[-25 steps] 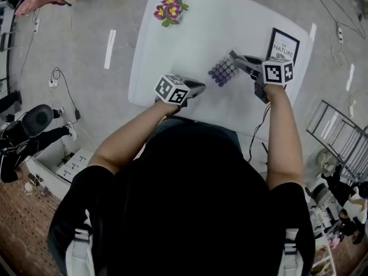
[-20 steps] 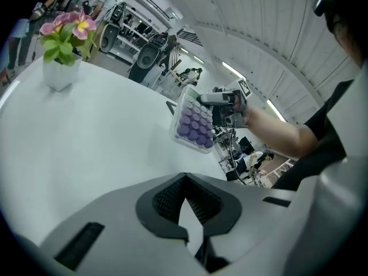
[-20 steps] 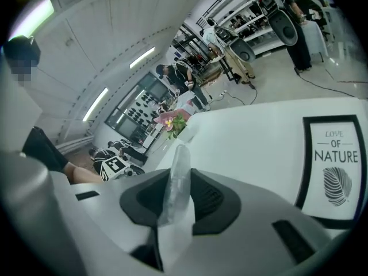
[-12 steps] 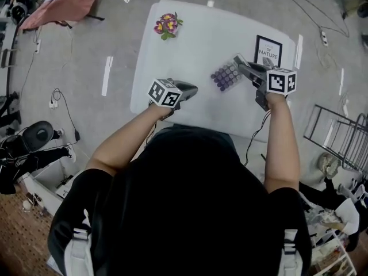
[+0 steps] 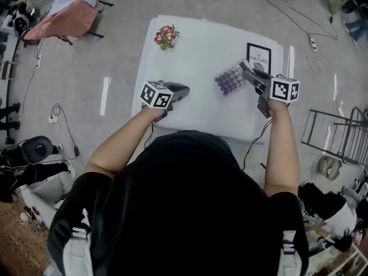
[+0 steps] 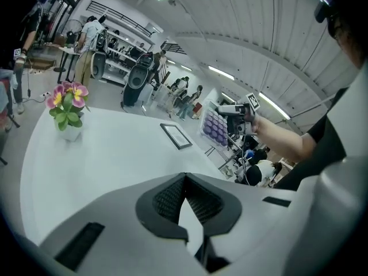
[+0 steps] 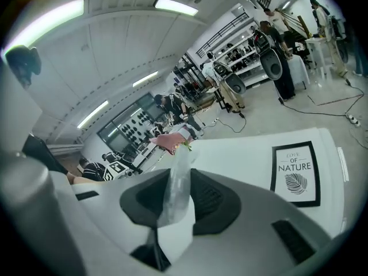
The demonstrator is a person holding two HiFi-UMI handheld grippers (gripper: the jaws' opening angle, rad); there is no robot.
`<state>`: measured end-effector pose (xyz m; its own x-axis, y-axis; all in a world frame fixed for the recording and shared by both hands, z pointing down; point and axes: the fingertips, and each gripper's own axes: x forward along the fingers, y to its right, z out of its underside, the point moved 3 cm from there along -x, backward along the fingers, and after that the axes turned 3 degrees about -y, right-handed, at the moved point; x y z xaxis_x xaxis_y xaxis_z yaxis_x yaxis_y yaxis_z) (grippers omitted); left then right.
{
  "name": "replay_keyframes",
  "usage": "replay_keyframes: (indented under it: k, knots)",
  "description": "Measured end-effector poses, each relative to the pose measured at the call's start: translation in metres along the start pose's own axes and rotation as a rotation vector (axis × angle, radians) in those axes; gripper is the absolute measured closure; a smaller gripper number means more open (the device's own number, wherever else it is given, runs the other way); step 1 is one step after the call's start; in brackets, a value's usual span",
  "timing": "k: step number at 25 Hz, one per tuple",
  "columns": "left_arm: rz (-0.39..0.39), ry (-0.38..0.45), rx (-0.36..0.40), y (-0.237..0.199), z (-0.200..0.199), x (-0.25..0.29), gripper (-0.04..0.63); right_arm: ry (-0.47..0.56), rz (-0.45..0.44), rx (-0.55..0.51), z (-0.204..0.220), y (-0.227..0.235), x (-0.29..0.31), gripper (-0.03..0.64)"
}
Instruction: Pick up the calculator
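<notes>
The person wears a black short-sleeved top with white buckled straps over both shoulders. The left tongs and right tongs are grey with black ribbed pads. Each carries a white cube of black square markers, and a dark cable trails from the right one.

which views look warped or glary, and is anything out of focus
Head view: even light, slight edge bending, white table bright without harsh glare. Left gripper view: strong fisheye, dark corners, flower sharp. Right gripper view: same fisheye, ceiling lights blown out, calculator close to the lens looks soft, framed print is readable.
</notes>
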<state>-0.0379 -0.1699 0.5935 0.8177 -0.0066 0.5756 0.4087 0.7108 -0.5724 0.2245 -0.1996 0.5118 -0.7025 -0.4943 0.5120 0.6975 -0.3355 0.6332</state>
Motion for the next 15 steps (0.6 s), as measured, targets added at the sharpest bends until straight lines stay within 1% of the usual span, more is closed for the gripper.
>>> replay_keyframes:
  k: [9, 15]
  knots:
    - [-0.022, 0.037, 0.048, 0.006, -0.009, -0.032, 0.577, 0.07, 0.055, -0.008, 0.015, -0.015, -0.037, 0.509]
    - [-0.027, 0.058, 0.085, 0.014, -0.016, -0.044, 0.577, 0.122, 0.08, 0.01, 0.026, -0.025, -0.057, 0.51]
